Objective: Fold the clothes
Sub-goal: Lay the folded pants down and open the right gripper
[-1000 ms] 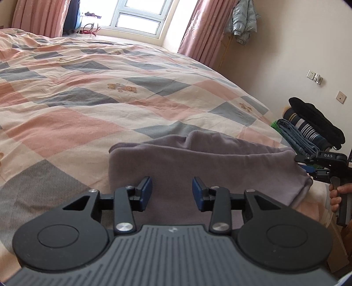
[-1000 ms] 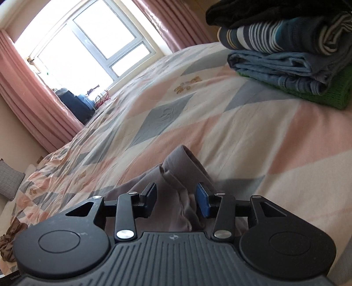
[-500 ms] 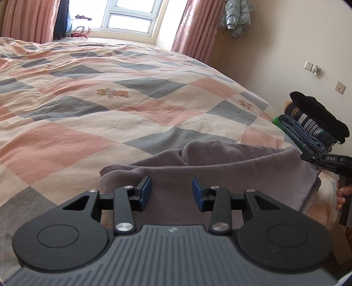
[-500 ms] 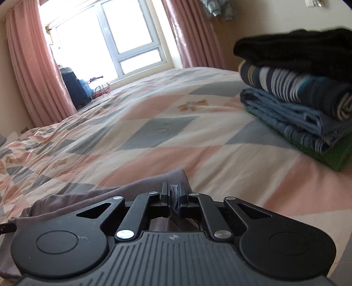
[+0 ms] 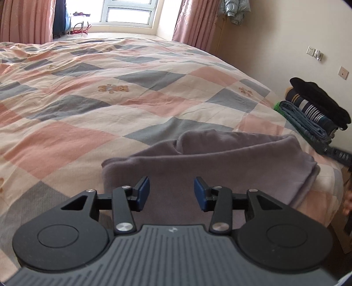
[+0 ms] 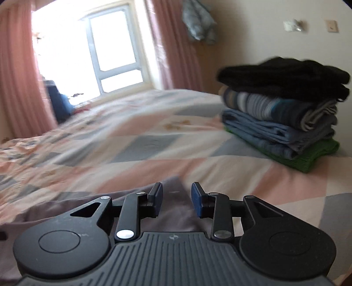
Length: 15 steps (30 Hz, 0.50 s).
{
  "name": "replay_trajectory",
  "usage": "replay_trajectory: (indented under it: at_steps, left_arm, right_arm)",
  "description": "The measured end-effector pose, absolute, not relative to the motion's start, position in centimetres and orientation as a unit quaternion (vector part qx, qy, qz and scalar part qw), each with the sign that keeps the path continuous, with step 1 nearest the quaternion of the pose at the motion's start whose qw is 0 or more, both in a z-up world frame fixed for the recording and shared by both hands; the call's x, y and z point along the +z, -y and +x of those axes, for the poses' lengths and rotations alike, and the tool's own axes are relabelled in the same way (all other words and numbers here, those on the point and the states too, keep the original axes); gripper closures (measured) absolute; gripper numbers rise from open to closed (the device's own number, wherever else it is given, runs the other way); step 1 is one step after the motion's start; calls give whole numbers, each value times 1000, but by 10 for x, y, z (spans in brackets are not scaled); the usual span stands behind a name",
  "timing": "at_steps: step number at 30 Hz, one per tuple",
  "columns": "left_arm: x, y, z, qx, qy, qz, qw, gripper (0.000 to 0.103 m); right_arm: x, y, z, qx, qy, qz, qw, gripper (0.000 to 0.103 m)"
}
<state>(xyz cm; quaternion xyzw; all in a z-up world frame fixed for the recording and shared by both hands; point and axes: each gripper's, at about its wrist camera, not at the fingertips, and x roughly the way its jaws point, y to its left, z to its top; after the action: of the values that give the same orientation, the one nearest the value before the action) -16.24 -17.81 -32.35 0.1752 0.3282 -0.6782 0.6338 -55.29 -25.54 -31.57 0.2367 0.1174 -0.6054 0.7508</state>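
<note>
Both claws, left claw and right claw, hover level, spread apart over the grey garment.

Open quilt — clothes stack rightward

Garment: on the bed, at its near edge.
Left gripper: over the garment's near part, jaws apart.
Right gripper: over the garment's right end, jaws apart.
Stack: on the bed, right of the garment, by the wall.
Window: behind the bed.
</note>
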Motion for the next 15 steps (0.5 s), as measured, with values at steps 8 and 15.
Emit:
replay_trajectory:
  at_steps: [8, 15]
  left_arm:
    - [-328, 121, -171, -676, -353, 188, 619, 65]
    - [-310, 79, -185, -670, -320, 215, 635, 64]
  right_arm:
    - [-356, 245, -550, -620, -185, 284, 708, 75]
    - [-307, 174, -535, -597, -124, 304, 732, 64]
